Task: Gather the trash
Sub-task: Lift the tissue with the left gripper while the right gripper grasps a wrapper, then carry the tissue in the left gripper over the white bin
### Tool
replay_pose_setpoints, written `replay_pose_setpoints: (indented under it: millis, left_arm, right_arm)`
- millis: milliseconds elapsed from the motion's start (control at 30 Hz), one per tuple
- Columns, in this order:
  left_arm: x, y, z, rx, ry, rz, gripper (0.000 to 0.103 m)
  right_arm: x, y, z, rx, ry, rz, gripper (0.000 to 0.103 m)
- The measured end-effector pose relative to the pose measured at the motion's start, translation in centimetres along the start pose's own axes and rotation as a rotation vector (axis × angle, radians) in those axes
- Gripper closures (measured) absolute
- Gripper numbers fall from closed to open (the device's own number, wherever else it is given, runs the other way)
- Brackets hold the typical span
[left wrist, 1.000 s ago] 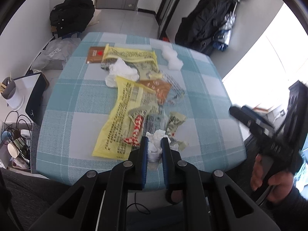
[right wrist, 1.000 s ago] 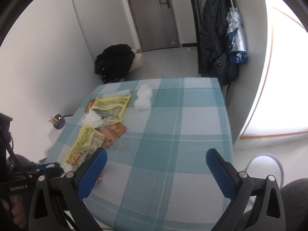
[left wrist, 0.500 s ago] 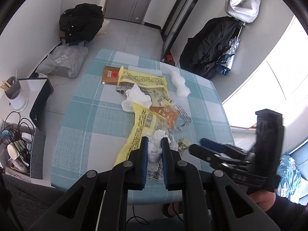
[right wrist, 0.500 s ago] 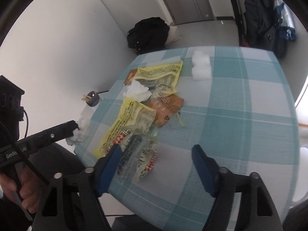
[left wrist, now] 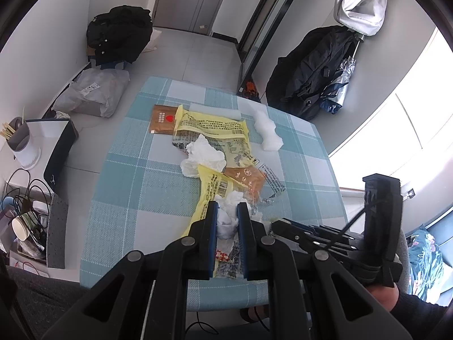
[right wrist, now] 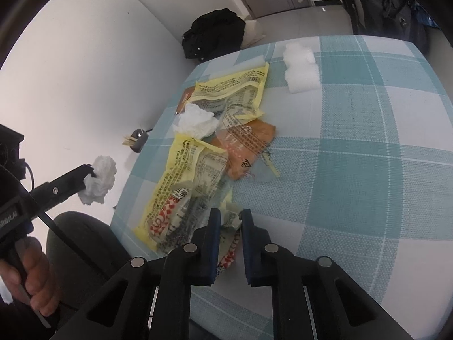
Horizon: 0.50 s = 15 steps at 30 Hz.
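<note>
Left wrist view
Left gripper (left wrist: 227,221): clamped on a crumpled white tissue (left wrist: 228,212), which sits between its blue pads, held over the near part of the desk (left wrist: 136,175).
Trash on desk: yellow wrapper (left wrist: 212,189) just beyond the tissue; orange packet (left wrist: 246,180) to its right; a second tissue wad (left wrist: 202,154) farther off.
Right gripper (left wrist: 305,231): low at the right, above the near right edge.

Right wrist view
Right gripper (right wrist: 228,226): pads drawn narrow around a pale crumpled wrapper (right wrist: 230,221) at the near edge of the desk (right wrist: 354,170).
Left gripper (right wrist: 92,174): off the desk's left side, gripping the white tissue (right wrist: 100,178) in the air.
</note>
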<state>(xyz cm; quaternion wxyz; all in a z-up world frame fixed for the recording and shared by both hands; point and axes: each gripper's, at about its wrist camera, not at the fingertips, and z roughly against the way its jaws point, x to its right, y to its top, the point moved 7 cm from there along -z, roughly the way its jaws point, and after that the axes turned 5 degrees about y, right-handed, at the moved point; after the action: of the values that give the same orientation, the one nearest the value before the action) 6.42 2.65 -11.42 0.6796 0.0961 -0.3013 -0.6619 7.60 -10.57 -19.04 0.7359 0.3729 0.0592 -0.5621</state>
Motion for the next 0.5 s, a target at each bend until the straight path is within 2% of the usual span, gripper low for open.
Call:
replay_pose_setpoints:
  millis: [500]
  left_arm:
    - [5.5, 1.4, 0.3, 0.011, 0.000, -0.082, 0.094]
  right_arm:
    - [2.6, 2.0, 7.2, 0.158, -0.001, -0.029, 0.096]
